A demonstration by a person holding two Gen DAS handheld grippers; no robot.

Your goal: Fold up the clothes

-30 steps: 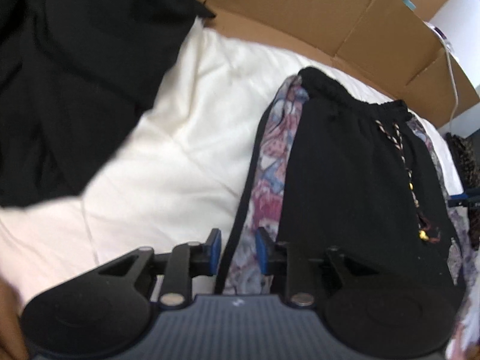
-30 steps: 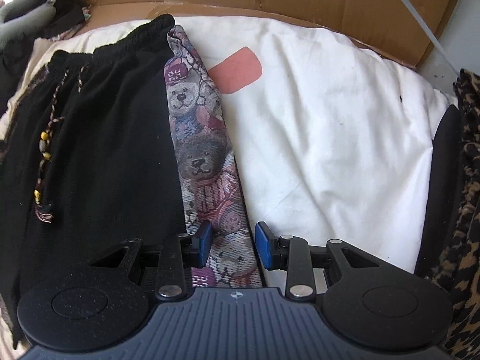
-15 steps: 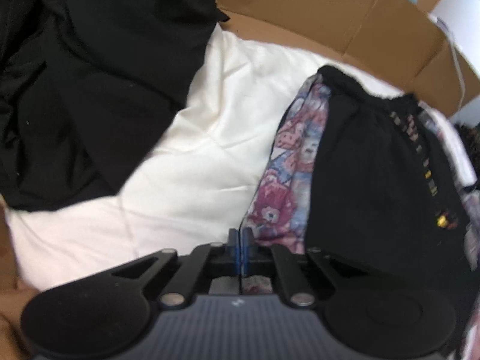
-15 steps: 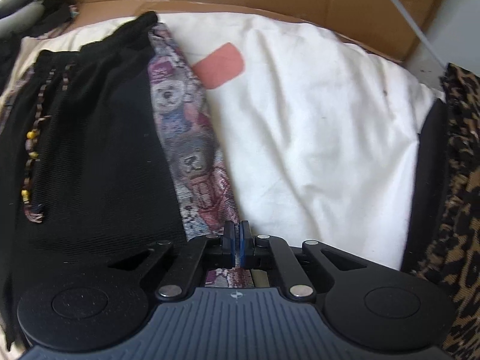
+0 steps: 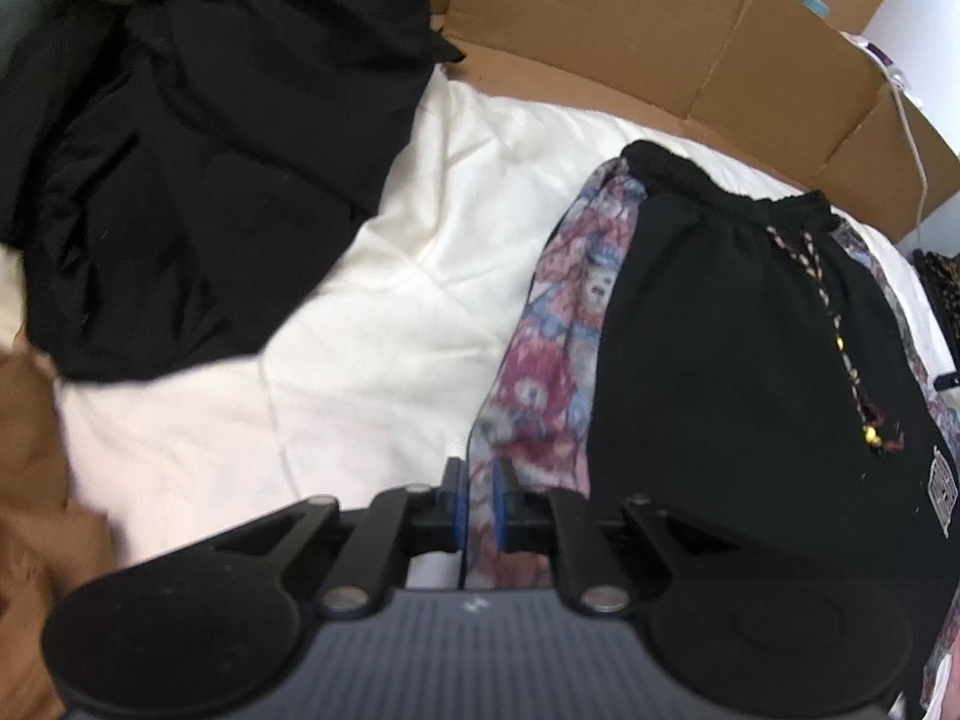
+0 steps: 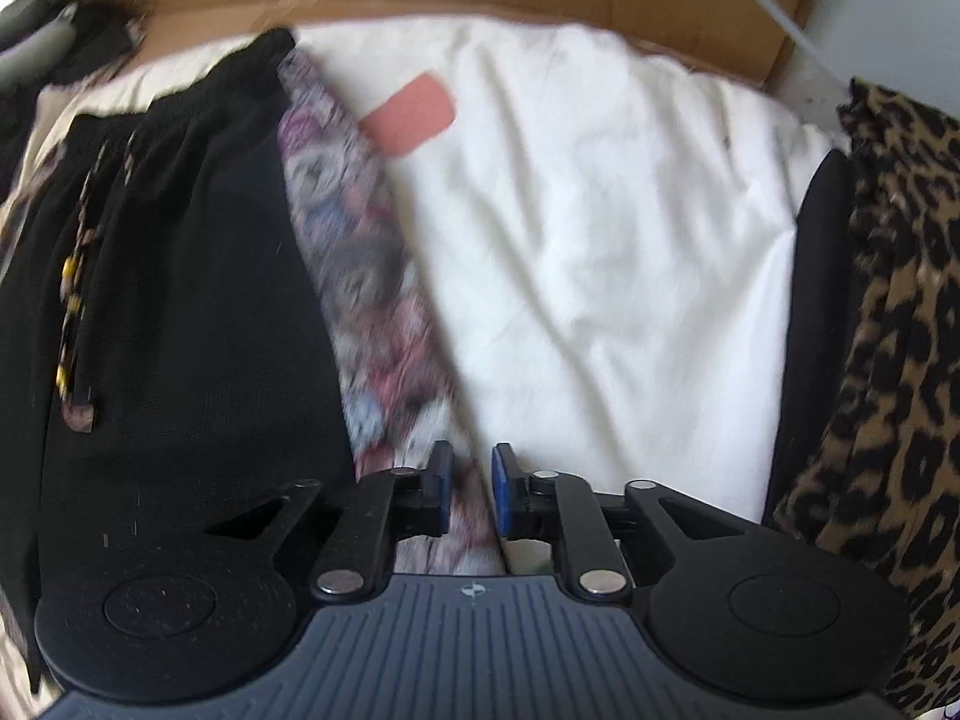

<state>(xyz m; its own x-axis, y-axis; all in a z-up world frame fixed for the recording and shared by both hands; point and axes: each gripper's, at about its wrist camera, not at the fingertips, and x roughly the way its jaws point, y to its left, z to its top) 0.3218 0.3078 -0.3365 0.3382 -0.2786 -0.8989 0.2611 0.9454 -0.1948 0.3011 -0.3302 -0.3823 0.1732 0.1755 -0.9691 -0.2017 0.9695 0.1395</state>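
White bedding [image 5: 372, 324] underneath. Shorts [image 5: 720, 360] fill the frame's right, long axis running away. Left gripper [image 5: 477, 501] and right gripper [image 6: 467, 492] each straddle a patterned side edge, jaws slightly parted, gripping nothing.

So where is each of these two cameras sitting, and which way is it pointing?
Left wrist: rides on the left gripper, looking forward along its two blue-padded fingers at the patterned edge of the black shorts on the white bedding, a black clothes pile to the left.
Right wrist: rides on the right gripper, looking along its fingers at the shorts' other patterned edge, a leopard-print garment to the right.
Shared: the same shorts, bedding and cardboard behind.
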